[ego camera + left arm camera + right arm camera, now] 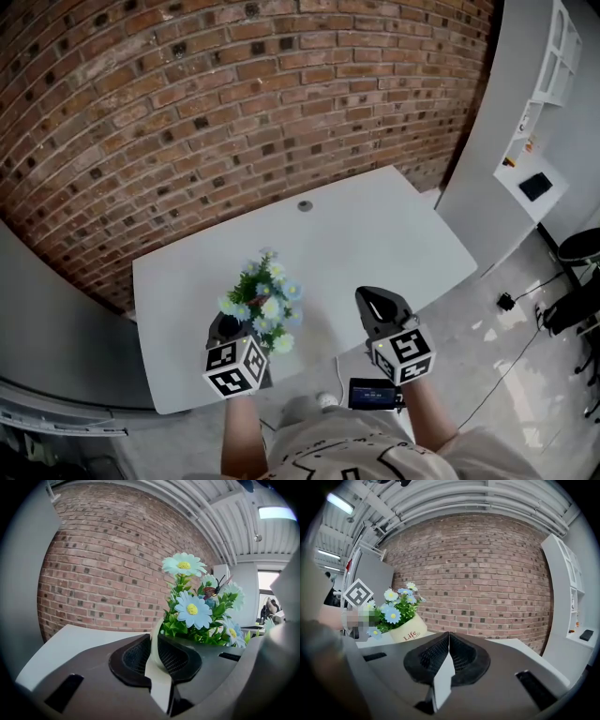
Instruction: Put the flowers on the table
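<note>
A bunch of blue and white artificial daisies (264,298) stands in a cream pot (408,630) printed "Life", over the near left part of the white table (375,239). My left gripper (228,330) is shut on the pot's rim. In the left gripper view the cream rim (156,656) runs between the black pads, with the flowers (192,610) just beyond. The pot's base is hidden, so I cannot tell whether it rests on the table. My right gripper (377,306) hovers over the table's near edge to the right of the flowers. Its jaws (449,641) are shut on nothing.
A brick wall (234,103) runs behind the table. A small round grommet (305,205) sits near the table's far edge. A white shelf unit (539,112) stands at the right, with cables (506,302) on the floor. A grey partition (56,319) stands at the left.
</note>
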`<control>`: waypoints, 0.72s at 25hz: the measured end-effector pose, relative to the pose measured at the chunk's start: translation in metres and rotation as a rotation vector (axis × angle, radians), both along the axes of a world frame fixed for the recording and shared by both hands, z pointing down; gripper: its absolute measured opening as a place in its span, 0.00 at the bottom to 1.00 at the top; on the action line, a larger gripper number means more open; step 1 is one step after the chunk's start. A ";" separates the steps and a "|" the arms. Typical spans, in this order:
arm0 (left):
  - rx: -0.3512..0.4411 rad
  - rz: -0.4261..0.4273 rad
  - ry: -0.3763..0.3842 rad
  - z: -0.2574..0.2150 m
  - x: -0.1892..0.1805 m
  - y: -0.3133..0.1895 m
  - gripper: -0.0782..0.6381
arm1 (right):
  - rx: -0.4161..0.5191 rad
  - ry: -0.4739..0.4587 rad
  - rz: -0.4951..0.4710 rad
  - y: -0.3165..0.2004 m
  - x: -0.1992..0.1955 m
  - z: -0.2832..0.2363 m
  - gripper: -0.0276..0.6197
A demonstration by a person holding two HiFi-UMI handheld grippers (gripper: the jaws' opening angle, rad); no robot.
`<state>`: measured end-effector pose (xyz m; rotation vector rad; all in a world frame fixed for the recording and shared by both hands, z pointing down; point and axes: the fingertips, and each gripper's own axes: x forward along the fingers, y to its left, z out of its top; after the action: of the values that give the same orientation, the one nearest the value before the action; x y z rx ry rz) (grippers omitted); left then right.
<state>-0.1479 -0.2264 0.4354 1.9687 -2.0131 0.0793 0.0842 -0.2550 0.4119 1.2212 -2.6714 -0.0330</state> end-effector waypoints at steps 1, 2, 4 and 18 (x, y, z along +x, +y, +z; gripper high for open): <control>-0.003 -0.002 0.001 0.001 0.000 -0.002 0.19 | -0.002 0.000 -0.003 -0.002 -0.001 0.000 0.07; -0.005 -0.003 0.002 0.001 -0.001 -0.003 0.19 | -0.004 -0.001 -0.005 -0.004 -0.001 0.001 0.07; -0.006 -0.005 0.001 0.001 -0.001 -0.007 0.19 | -0.009 -0.003 -0.005 -0.007 -0.002 0.002 0.07; -0.063 0.029 0.008 0.022 -0.001 -0.051 0.19 | -0.069 0.000 0.024 -0.045 -0.006 0.022 0.07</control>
<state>-0.1488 -0.2770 0.4576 1.9561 -1.9532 0.1403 0.0782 -0.3004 0.4343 1.2322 -2.6342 0.0629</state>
